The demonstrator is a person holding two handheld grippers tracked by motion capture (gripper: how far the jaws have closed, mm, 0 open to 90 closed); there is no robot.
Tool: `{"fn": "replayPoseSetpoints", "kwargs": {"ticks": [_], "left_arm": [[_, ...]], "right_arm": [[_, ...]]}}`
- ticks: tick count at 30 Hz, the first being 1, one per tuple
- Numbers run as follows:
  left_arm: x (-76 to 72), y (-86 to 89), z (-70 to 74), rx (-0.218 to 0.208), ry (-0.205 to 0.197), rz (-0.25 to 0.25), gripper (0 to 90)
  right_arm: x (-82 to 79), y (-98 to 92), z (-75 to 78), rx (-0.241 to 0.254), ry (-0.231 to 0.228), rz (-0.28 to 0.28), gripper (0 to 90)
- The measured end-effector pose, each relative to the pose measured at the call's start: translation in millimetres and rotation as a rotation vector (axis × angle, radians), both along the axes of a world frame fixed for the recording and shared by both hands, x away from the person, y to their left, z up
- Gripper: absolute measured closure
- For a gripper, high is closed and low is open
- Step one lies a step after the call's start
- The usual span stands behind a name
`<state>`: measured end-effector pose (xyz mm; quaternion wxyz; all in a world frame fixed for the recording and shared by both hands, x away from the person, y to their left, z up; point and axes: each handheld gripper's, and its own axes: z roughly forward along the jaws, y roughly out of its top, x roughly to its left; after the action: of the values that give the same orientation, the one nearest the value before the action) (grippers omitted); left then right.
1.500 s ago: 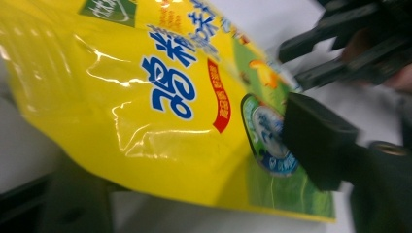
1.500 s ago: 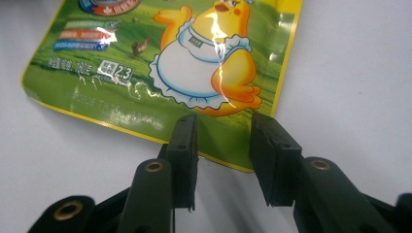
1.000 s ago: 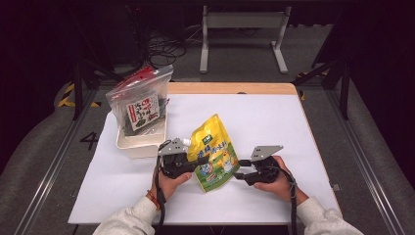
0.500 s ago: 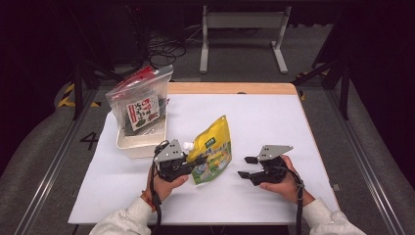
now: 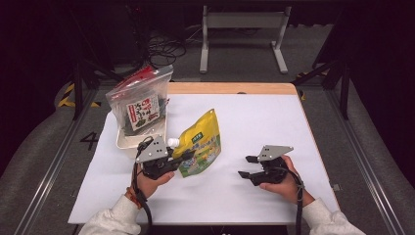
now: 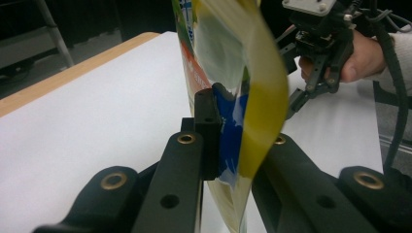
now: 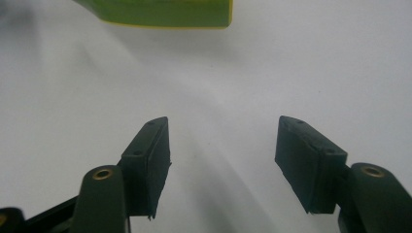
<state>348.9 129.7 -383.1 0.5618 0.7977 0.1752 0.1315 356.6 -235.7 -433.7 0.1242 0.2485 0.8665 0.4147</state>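
Hand-held gripper [image 5: 182, 155], white table [image 5: 254, 122], dark room

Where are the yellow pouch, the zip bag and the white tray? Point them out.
yellow pouch [image 5: 201, 143]: high view, middle of its printed front.
zip bag [image 5: 140, 104]: high view, on its clear front above the label.
white tray [image 5: 123, 143]: high view, near rim.

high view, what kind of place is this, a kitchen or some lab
Most likely a lab or recording workspace, not a kitchen: a white-covered table stands on a dark floor among loose cables and a metal stand, and each hand holds a gripper.
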Motion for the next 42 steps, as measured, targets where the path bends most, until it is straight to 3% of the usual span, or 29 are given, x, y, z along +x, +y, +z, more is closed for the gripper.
{"fn": "replayPoseSetpoints", "kwargs": {"ticks": [6,15,31,42], "left_arm": [[0.0,6.9,4.5,0.001,-0.019,-0.001,85.0],[-0.5,25.2,16.0,-0.006,-0.045,0.024,85.0],[0.3,48.1,22.4,-0.008,-0.073,0.05,85.0],[-5.0,79.8,40.5,0.002,-0.134,0.1,85.0]], "right_arm": [[-8.9,-2.8,6.6,-0.012,-0.041,0.001,35.5],[-20.2,-9.2,7.8,-0.025,-0.057,-0.004,32.6],[-18.0,-6.5,1.3,-0.036,-0.036,-0.009,30.8],[-17.9,-3.2,-4.3,-0.045,-0.023,-0.005,29.3]]}}
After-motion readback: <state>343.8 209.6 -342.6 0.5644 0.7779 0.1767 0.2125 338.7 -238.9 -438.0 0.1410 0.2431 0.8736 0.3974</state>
